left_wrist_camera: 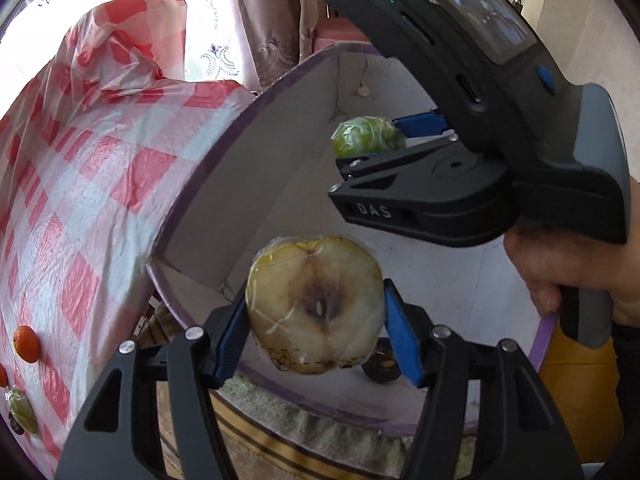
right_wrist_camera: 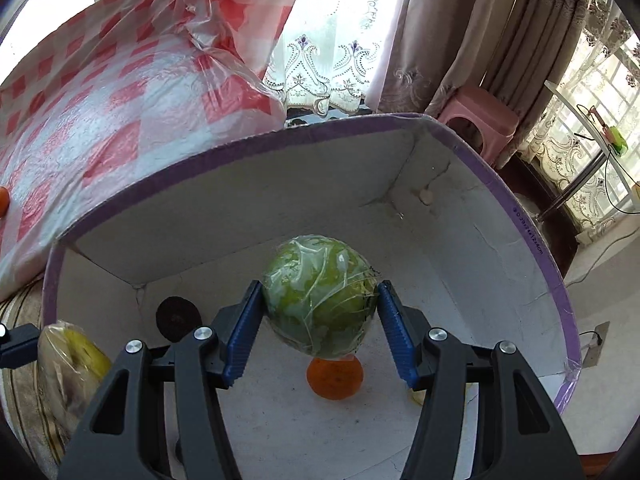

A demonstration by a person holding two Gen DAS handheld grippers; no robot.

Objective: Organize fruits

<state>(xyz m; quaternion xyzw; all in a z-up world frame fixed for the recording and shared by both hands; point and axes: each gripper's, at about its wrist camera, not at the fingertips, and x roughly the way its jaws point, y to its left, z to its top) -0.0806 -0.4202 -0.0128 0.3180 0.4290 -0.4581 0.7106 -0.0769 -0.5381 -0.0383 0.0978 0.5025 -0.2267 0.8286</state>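
My left gripper [left_wrist_camera: 316, 316] is shut on a plastic-wrapped half apple [left_wrist_camera: 314, 304], cut face toward the camera, held over the near rim of a white cardboard box with purple edging [left_wrist_camera: 208, 152]. My right gripper [right_wrist_camera: 320, 316] is shut on a wrapped green fruit [right_wrist_camera: 320, 296] held inside the same box [right_wrist_camera: 224, 152]. The right gripper and its green fruit [left_wrist_camera: 366, 136] also show in the left wrist view, farther into the box. An orange [right_wrist_camera: 335, 378] and a dark round fruit [right_wrist_camera: 178, 318] lie on the box floor. The half apple shows at the lower left of the right wrist view [right_wrist_camera: 70, 364].
A table with a red-and-white checked plastic cloth [left_wrist_camera: 80, 184] stands left of the box, with an orange [left_wrist_camera: 26, 343] and a wrapped green fruit [left_wrist_camera: 22, 410] on it. A pink stool [right_wrist_camera: 480, 120] and curtains stand behind. A patterned rug lies under the box.
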